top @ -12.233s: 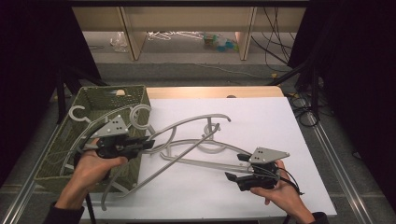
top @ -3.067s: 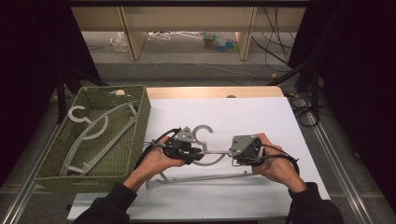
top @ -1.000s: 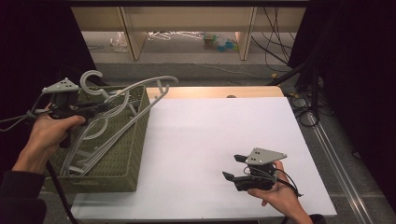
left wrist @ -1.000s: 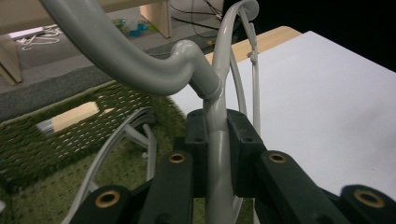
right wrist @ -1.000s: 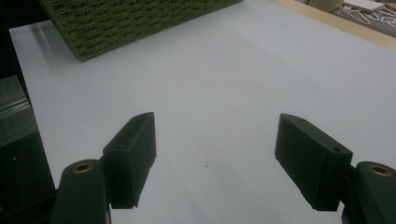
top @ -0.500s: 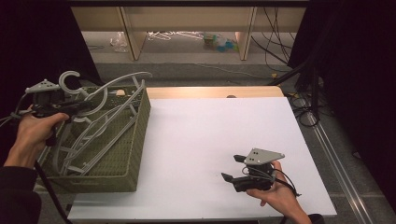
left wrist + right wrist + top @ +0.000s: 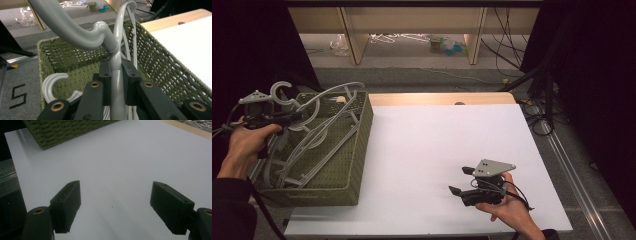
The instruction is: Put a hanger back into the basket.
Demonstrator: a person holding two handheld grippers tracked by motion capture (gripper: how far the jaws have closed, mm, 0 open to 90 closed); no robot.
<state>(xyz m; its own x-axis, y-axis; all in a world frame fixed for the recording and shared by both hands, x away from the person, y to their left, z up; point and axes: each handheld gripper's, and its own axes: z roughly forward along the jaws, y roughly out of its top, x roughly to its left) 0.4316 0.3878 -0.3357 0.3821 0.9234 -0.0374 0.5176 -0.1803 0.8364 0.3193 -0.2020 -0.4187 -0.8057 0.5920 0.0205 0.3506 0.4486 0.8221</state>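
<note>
- Two hand-held grippers are in my sight from the high view: the left hand-held gripper (image 7: 287, 119) over the far left corner of the green woven basket (image 7: 357, 165), the right hand-held gripper (image 7: 462, 181) low over the near right part of the desk (image 7: 437, 140).
- My left hand-held gripper is clamped on the grey hanger (image 7: 115, 82); in the left gripper view its two black pads press the hanger's thin neck from both sides.
- That grey hanger stands up out of the basket, its hook (image 7: 281, 90) rising above the rim beside my left hand (image 7: 243, 145), its arms reaching toward the far wall of the basket.
- More grey hangers (image 7: 307, 155) lie slanted inside the basket.
- My right hand-held gripper (image 7: 115, 202) has just been widening its jaws; they stand well apart with nothing but white desk surface (image 7: 120, 157) between them.
- My right hand (image 7: 512, 210) rests on the desk, well apart from the basket.
</note>
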